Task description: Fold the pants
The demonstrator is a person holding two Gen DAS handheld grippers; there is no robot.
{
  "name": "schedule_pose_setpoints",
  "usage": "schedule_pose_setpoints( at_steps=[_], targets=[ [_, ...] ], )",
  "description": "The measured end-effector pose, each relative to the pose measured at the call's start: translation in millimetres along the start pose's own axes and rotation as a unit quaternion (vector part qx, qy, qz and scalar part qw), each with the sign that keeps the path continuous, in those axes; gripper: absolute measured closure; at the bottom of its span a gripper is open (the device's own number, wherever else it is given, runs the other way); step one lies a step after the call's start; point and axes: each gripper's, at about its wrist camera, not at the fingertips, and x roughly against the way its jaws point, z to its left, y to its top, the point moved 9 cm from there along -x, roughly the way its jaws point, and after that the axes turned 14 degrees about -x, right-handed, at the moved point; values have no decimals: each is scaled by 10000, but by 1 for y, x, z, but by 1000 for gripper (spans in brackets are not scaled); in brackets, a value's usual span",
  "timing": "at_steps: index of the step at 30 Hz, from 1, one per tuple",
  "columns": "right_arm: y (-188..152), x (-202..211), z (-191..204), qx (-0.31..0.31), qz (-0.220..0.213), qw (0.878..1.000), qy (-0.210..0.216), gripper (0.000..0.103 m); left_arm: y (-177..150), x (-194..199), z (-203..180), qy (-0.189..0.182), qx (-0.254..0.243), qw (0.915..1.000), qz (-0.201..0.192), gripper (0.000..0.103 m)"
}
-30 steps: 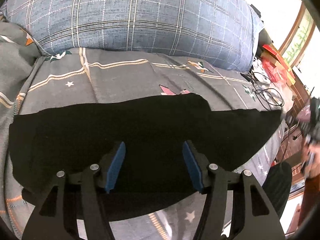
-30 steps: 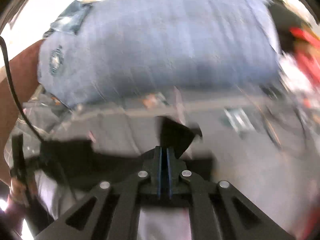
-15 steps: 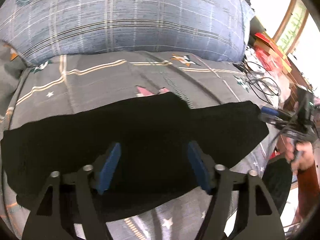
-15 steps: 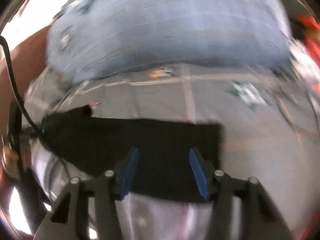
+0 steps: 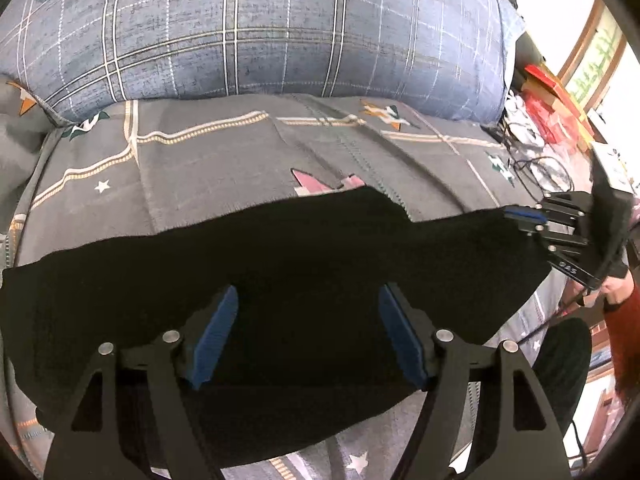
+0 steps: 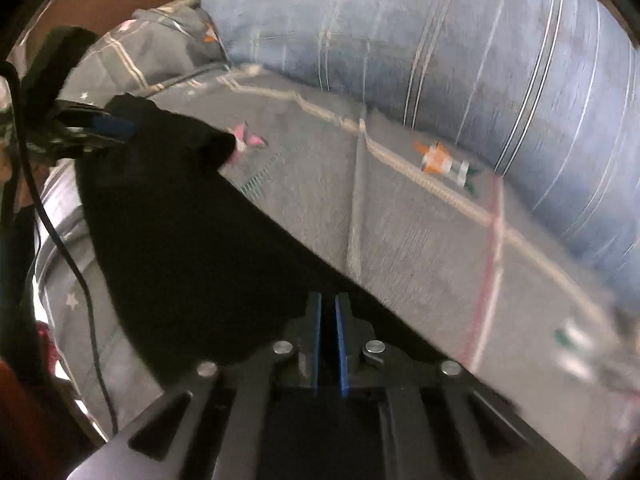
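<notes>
**Right gripper pinches the pants' end; left gripper waits open above the cloth**

The black pants (image 5: pixel 280 280) lie spread across the grey patterned bedsheet (image 5: pixel 208 160), along its near edge, with the blue plaid pillow (image 5: pixel 260 28) banked along the far edge. One end of the cloth reaches toward the bedsheet's right edge, the other toward its left.

The right gripper (image 6: pixel 328 320) has its blue pads pressed almost together, and dark fabric runs up to and between them: it appears clamped on the right-hand end of the pants. The left wrist view agrees, showing that gripper (image 5: pixel 520 216) at the cloth's right end with the fabric drawn up to its tips.

The left gripper (image 5: pixel 308 340) hovers over the middle of the pants with its fingers (image 5: pixel 216 336) spread wide and nothing between them. Whether its tips touch the cloth cannot be told.

The step in hand looks like carrying the pinched end over to the opposite end. To do it well, the right gripper should lift only enough to clear the layer beneath, travel parallel to the near edge, and keep the fabric taut so no wrinkle is trapped. The left gripper would help by pinning the cloth at the intended crease, or by pinching the near hem so both corners travel together. The cloth is limp and will sag and skew if only one corner is carried.
</notes>
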Motion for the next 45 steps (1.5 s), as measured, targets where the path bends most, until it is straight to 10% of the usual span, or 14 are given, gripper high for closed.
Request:
schedule_pose_setpoints(
  at_steps=[10, 15, 23, 25, 28, 35, 45],
  targets=[
    [-5, -31, -23, -715, 8, 9967, -379, 91, -10, 14, 23, 144, 327, 9993, -87, 30],
    [30, -3, 0, -1324, -277, 9883, 710, 61, -20, 41, 58, 551, 524, 9967, -271, 30],
    [83, -81, 77, -1678, 231, 9727, 1586, 63, -58, 53, 110, 1010, 1193, 9876, -151, 30],
    [84, -97, 88, -1697, 414, 9703, 1673, 95, -67, 52, 117, 1072, 1276, 9860, -52, 30],
    [94, -95, 92, -1563, 63, 9782, 1368, 97, -83, 53, 116, 971, 1336, 9863, 0, 30],
    [87, -109, 88, -1848, -53, 9753, 1208, 87, -94, 52, 115, 1070, 1256, 9863, -61, 24],
    [66, -16, 160, -1154, -411, 9603, 2508, 65, -88, 89, 123, 832, 1795, 9793, -437, 20]
  ],
)
